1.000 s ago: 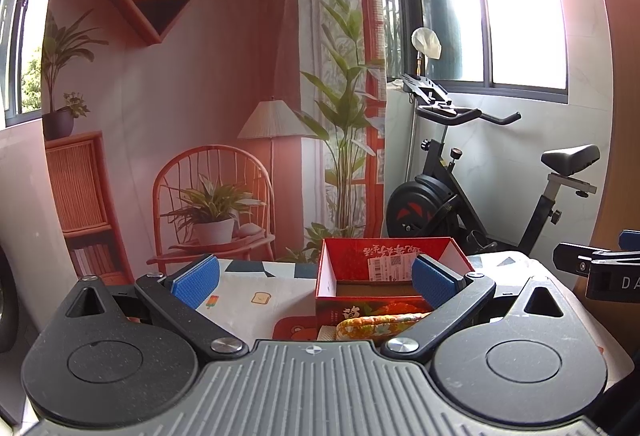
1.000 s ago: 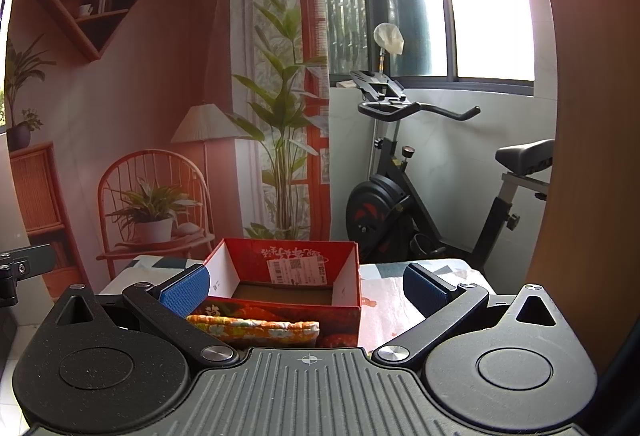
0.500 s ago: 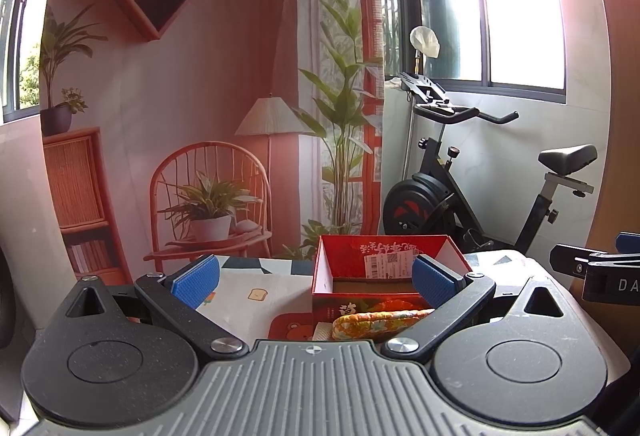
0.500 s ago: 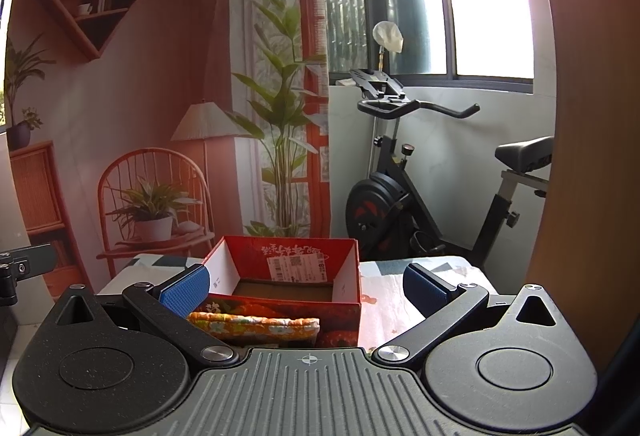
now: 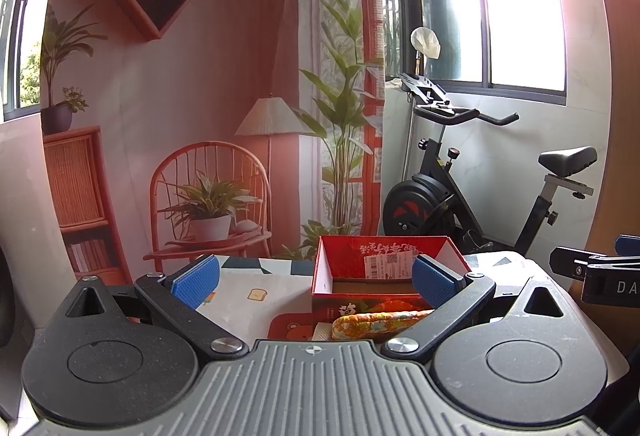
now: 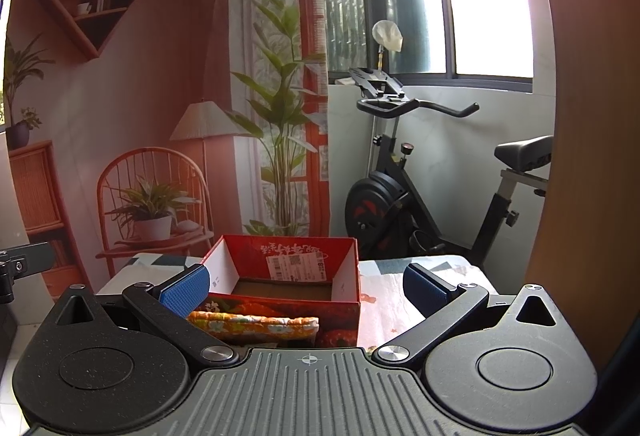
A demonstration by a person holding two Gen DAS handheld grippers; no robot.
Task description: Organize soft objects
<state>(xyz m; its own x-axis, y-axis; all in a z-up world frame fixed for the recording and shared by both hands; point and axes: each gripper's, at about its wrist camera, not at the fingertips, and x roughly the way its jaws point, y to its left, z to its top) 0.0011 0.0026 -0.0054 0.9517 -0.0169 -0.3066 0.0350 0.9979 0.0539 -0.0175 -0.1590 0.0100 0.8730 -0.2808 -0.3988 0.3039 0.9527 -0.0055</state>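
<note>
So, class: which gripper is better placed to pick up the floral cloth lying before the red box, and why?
Probably the right gripper: the floral cloth lies largely between its open fingers. For the left gripper, it sits under the right-hand finger, off-centre.

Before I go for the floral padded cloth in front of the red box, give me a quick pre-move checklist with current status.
1. Left gripper open, nothing held: ok.
2. Right gripper open, nothing held: ok.
3. Floral padded cloth visible in front of the red box: ok.
4. Box open on top, floor looks bare: ok.
5. Cloth centred between the fingers: not ok, it sits off to one side in both views.
6. Items under the cloth's near edge: cannot tell, gripper bodies hide it.
</note>
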